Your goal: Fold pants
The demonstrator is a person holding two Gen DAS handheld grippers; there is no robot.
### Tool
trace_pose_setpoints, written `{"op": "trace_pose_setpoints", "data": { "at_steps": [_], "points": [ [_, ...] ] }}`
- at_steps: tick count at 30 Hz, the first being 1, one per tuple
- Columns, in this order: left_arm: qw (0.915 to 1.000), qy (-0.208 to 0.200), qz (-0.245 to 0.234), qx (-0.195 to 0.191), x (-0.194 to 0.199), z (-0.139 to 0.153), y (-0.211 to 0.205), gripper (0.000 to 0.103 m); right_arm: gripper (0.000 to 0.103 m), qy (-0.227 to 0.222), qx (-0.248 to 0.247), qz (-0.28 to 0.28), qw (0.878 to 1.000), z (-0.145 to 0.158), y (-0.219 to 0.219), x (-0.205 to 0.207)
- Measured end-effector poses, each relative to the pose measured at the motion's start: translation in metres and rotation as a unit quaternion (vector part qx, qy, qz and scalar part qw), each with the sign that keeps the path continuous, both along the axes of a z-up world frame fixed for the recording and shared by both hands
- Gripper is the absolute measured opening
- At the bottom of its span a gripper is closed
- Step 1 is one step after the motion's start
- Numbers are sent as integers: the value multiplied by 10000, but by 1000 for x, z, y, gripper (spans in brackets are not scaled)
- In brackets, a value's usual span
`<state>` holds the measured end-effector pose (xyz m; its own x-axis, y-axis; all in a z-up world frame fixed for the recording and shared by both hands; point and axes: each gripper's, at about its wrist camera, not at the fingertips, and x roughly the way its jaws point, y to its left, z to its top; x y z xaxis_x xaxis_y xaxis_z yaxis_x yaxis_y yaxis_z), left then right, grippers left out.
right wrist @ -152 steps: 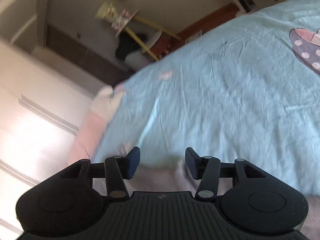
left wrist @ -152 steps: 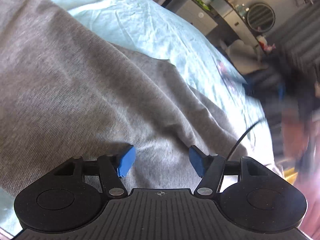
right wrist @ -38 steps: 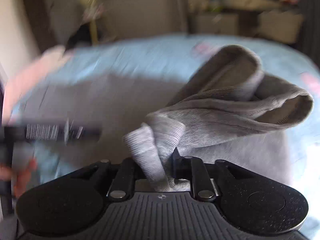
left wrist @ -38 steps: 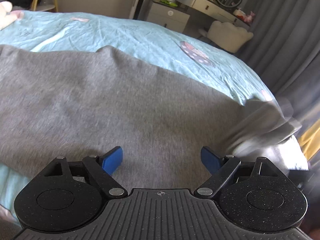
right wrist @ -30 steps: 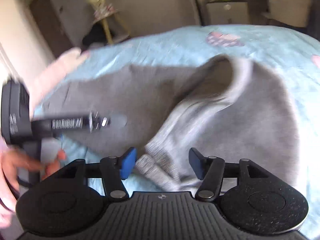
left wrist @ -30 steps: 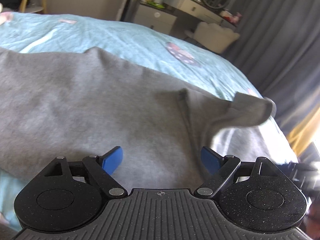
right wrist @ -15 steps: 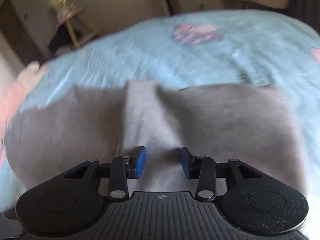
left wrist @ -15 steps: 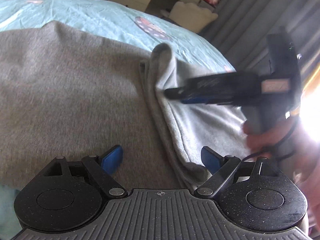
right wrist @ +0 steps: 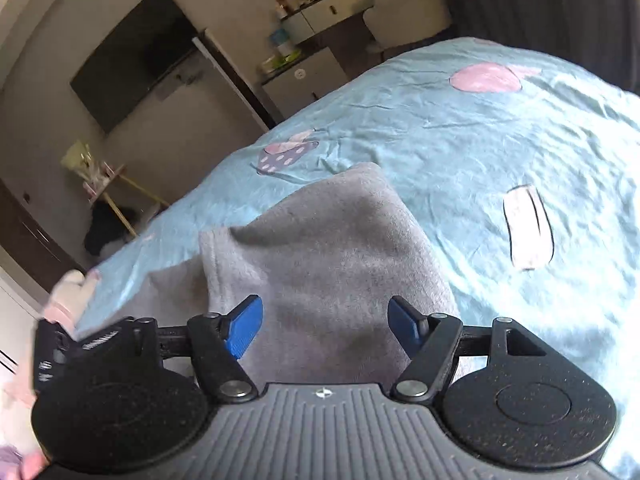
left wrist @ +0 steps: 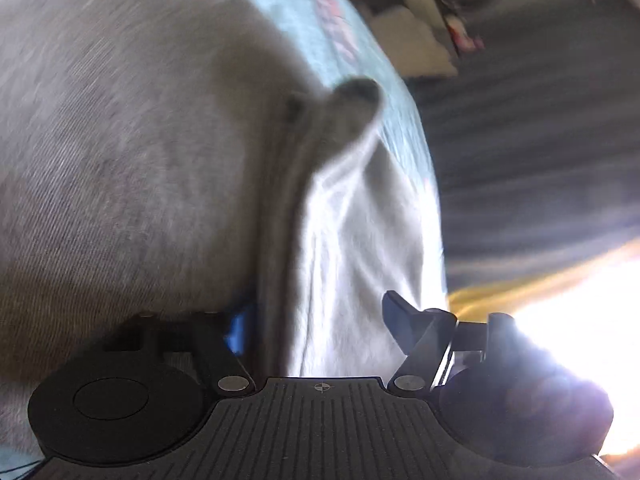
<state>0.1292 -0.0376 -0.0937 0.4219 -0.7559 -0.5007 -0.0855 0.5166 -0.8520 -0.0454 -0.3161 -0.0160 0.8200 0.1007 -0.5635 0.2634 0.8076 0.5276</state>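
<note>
Grey sweatpants lie on a light blue bedsheet. In the left wrist view a folded-over part lies on the main cloth, its thick edge running between my open jaws. My left gripper is open low over that edge; the view is blurred. In the right wrist view my right gripper is open, hovering over the folded grey pants, holding nothing. The left gripper shows at the lower left of that view.
The bedsheet has pink and purple prints. A dresser with bottles, a wall TV and a pale chair stand beyond the bed. Dark curtains hang to the right, with bright glare low down.
The right gripper let go of the pant end after laying it over the rest, then opened wider and drew back. The left gripper moved in low along the folded edge.
</note>
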Motion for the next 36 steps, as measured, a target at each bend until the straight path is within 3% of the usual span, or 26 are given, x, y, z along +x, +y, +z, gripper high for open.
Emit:
{"op": "trace_pose_setpoints", "data": {
  "at_steps": [3, 8, 10, 14, 17, 21, 24, 25, 27, 30, 31, 33, 34, 36],
  "points": [
    [9969, 450, 273, -584, 6, -9, 9, 65, 70, 97, -15, 191, 9998, -4, 4, 11],
    [9915, 830, 237, -972, 11, -21, 3, 39, 71, 37, -255, 478, 9985, -1, 17, 16],
    [9926, 872, 131, -837, 15, -24, -2, 26, 71, -3, -269, 461, 9986, 0, 18, 13],
    [9935, 977, 90, -570, 24, -20, -8, 20, 71, 24, -243, 210, 9995, 1, 15, 7],
    [9976, 681, -65, -125, 26, 2, -5, 16, 71, -48, -296, 173, 9994, 3, 17, 3],
    [10000, -26, -32, 40, 24, 46, 8, 15, 71, -39, -389, 277, 9989, 3, 22, 3],
    [9954, -727, -58, 620, 18, 87, 24, 15, 71, -63, -474, 397, 9981, 5, 26, 5],
    [9943, -788, -68, 722, 16, 93, 32, 16, 71, -52, -494, 432, 9978, 4, 27, 6],
    [9937, -672, -89, 891, 14, 92, 46, 21, 71, 21, -494, 476, 9976, 3, 28, 10],
    [9875, -290, 11, 1546, 3, 66, 58, 33, 71, 117, -419, 436, 9981, -1, 26, 16],
    [9881, -138, 66, 1531, 0, 57, 62, 35, 71, 123, -399, 433, 9982, -2, 26, 17],
    [9943, 32, 165, 1056, -10, 41, 69, 38, 71, 147, -400, 434, 9981, -2, 27, 18],
    [9962, 8, 178, 848, -15, 37, 68, 44, 71, 147, -397, 427, 9982, -2, 27, 17],
    [9961, -183, 218, 835, -21, 39, 64, 51, 71, 160, -315, 380, 9987, -2, 26, 15]
  ]
}}
